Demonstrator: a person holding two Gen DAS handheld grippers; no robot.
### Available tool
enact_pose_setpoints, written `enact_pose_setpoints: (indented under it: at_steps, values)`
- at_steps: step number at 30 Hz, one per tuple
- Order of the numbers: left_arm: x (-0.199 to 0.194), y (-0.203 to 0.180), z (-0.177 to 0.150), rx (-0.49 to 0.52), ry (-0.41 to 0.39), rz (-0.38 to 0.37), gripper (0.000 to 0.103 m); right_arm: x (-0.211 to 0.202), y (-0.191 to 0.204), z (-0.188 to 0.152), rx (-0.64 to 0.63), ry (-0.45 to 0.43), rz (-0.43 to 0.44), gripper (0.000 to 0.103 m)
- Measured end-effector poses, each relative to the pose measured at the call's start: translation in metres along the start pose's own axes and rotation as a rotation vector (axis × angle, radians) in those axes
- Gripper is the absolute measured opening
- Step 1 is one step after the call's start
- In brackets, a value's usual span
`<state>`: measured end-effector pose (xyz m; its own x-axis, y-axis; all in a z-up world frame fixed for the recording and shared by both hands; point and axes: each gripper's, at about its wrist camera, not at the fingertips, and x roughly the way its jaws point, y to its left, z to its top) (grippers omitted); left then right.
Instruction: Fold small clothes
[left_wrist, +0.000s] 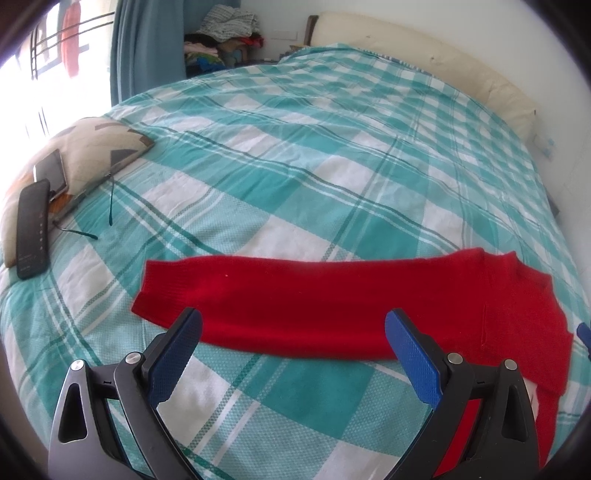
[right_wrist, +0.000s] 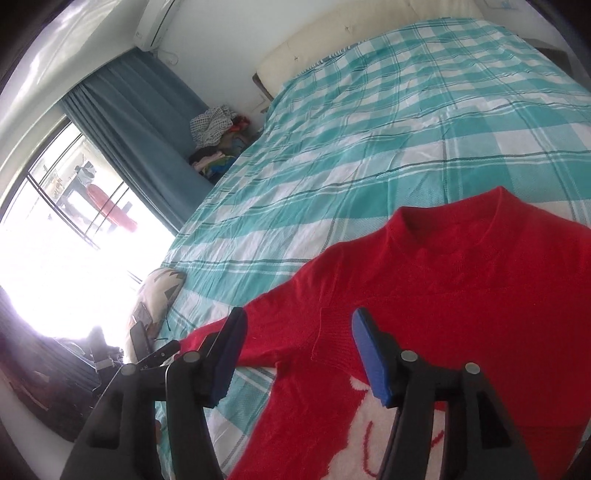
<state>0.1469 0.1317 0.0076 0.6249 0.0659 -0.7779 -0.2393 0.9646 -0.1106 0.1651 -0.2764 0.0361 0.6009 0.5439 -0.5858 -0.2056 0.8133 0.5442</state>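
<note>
While both pairs of jaws stand spread and pinch nothing, the left gripper (left_wrist: 293, 332) hovers over the red sweater's (left_wrist: 332, 302) outstretched sleeve on the checked bedspread (left_wrist: 295, 166); the right gripper (right_wrist: 299, 332) alone shows its collar and white chest motif; only the left view shows a phone (left_wrist: 32, 229).

Landmark: bed (left_wrist: 295, 155) | sweater (right_wrist: 443, 295) lies flat on the bed's near part | sleeve (left_wrist: 295, 299) lies stretched along the near edge | cushion (left_wrist: 99, 147) on the bed's window-side edge | two phones (left_wrist: 33, 229) on the cushion | clothes pile (left_wrist: 225, 33) beyond the bed's far corner, beside the curtain (left_wrist: 147, 44)
</note>
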Motion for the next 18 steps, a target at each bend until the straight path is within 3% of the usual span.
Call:
enact_pose_setpoints:
  at_steps: [6,10,15,18]
  values:
    - [0.007,-0.014,-0.017,0.081,0.073,-0.039,0.1,-0.072,-0.041,-0.04,-0.127,-0.038,-0.222,0.06]
    - [0.019,-0.03,-0.043,0.151,0.171,-0.066,0.1,-0.124,-0.084,-0.078,-0.108,-0.061,-0.349,0.06]
    - [0.036,-0.046,-0.074,0.224,0.263,-0.06,0.1,-0.179,-0.116,-0.11,-0.049,-0.17,-0.411,0.062]
    - [0.045,-0.049,-0.085,0.245,0.288,-0.024,0.102,-0.192,-0.123,-0.106,0.051,-0.195,-0.416,0.064]
